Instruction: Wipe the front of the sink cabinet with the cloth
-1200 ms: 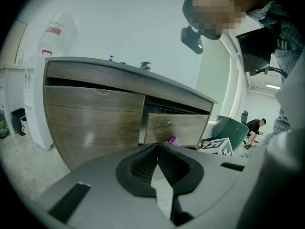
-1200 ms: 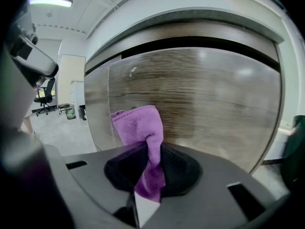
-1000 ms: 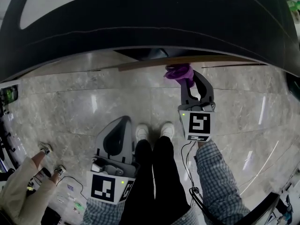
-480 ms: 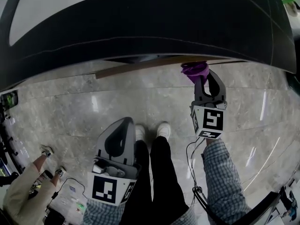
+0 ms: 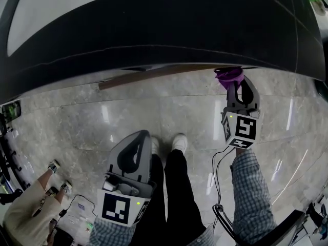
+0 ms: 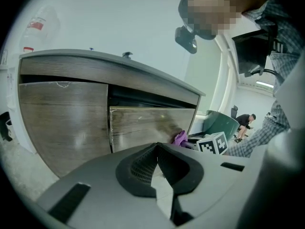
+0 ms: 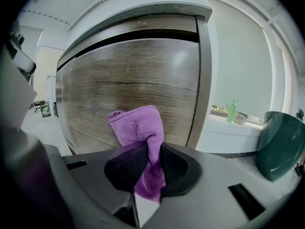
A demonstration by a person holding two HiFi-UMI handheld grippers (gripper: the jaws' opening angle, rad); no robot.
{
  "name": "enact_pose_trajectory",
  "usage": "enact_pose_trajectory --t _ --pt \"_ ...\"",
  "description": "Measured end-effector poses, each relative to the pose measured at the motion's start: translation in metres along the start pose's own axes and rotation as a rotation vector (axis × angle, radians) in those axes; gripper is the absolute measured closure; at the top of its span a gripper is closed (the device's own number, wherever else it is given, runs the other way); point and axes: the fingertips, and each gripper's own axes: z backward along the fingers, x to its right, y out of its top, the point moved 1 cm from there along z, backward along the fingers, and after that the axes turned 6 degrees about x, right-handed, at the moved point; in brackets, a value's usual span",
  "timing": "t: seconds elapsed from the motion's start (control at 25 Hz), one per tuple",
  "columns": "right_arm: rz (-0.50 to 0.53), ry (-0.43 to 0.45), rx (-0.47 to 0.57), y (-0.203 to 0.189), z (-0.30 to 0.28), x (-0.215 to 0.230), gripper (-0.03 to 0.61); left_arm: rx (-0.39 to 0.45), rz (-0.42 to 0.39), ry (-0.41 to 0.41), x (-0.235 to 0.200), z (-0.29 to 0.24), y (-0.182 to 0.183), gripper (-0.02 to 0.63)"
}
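The purple cloth (image 7: 138,128) shows in the lower middle of the right gripper view. Its free end is bunched upward in front of the wood-grain cabinet front (image 7: 128,75), close to the door's right-hand edge. It looks pressed to the panel or just shy of it; I cannot tell which.

To wipe well, I would keep the bunched end flattened against the wood and run overlapping strokes along the grain. The hard jaw tips should stay off the door, so only fabric rubs it. The strip beside the right edge and the lower part of the door likely need their own passes. The grip should stay firm, since little cloth stands proud of the jaws and drag could pull it loose.

The right gripper (image 7: 150,163) is clamped on the cloth. Its jaws are nearly together, pinching the cloth at its waist, and a short tail hangs below them.

The left gripper (image 6: 157,163) hangs low, at the lower centre-left of the head view, well apart from the cabinet. Its jaws meet at the tips with nothing between them.
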Motion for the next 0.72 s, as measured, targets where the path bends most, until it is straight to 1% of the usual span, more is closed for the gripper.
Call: enact_pose_trajectory --t 0.08,0.28,0.36,0.52,0.72 --pt "-0.015 -0.038 -0.003 -0.004 0.000 0.010 0.502 -0.001 -0.003 -0.006 -0.002 -0.001 -0.001 0.603" --pt "-0.073 -0.181 -0.011 -0.013 0.004 0.050 0.502 0.016 -0.004 -0.027 0.001 -0.001 0.003 0.603" --pt "-0.081 -0.209 -0.014 -0.016 0.004 0.057 0.502 0.023 -0.004 -0.032 0.002 0.000 0.003 0.603" --pt "-0.113 -0.221 -0.025 -0.028 0.002 0.045 0.502 0.010 0.003 -0.031 0.001 0.003 -0.004 0.603" --pt "-0.141 -0.183 -0.028 -0.031 -0.011 -0.005 0.503 0.011 -0.003 -0.031 -0.020 0.012 -0.007 0.603"
